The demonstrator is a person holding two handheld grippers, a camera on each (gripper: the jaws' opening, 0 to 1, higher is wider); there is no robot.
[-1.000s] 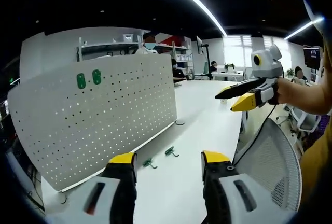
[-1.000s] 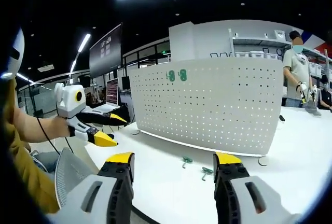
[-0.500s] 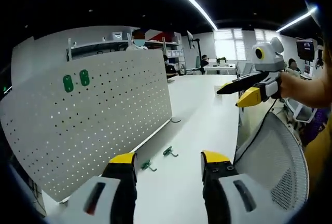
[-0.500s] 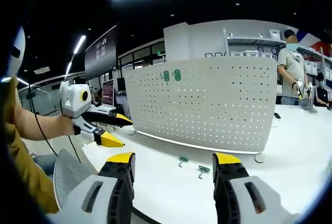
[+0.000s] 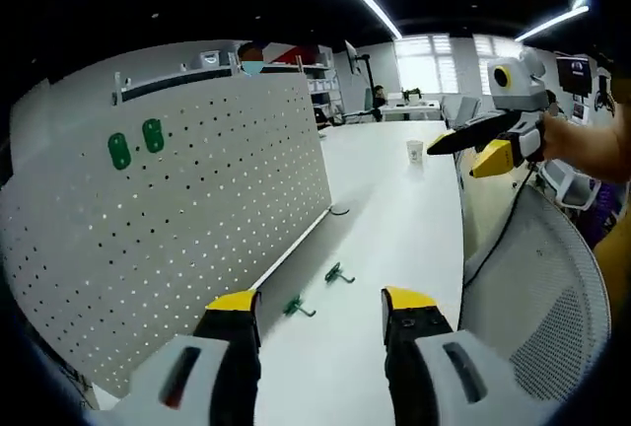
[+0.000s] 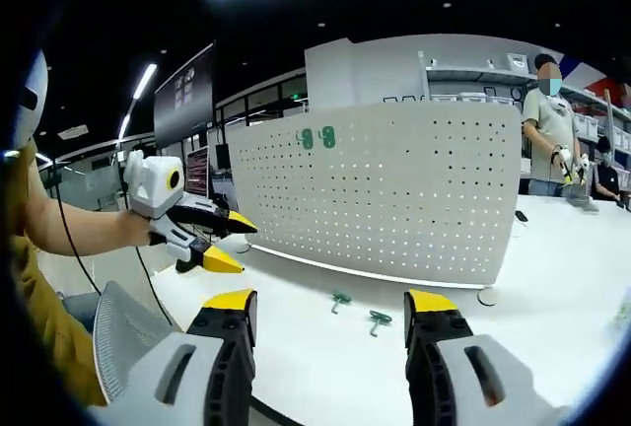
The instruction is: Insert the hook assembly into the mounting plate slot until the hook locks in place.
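A white perforated mounting plate [image 5: 187, 209] [image 6: 394, 199] stands upright on the white table, with two green hooks [image 5: 136, 143] [image 6: 315, 137] fixed near its top. Two loose green hooks [image 5: 298, 306] [image 5: 338, 273] lie on the table in front of the plate; in the right gripper view they are the hooks [image 6: 341, 299] [image 6: 379, 319]. My left gripper [image 5: 320, 300] is open above the table edge, with nothing between its yellow tips. My right gripper [image 6: 330, 300] is open too and holds nothing. Each gripper shows in the other's view, the right gripper [image 5: 480, 145] and the left gripper [image 6: 212, 239], held in the air.
A mesh-backed office chair [image 5: 547, 318] [image 6: 128, 332] sits at the table's near edge. A paper cup [image 5: 415, 151] stands far down the table. A person [image 6: 547, 125] stands behind the plate. Shelves and desks fill the room beyond.
Both views have shifted a little as the hands moved; the plate looms larger in the left gripper view. The hooks on the table have not moved. Both grippers stay open.
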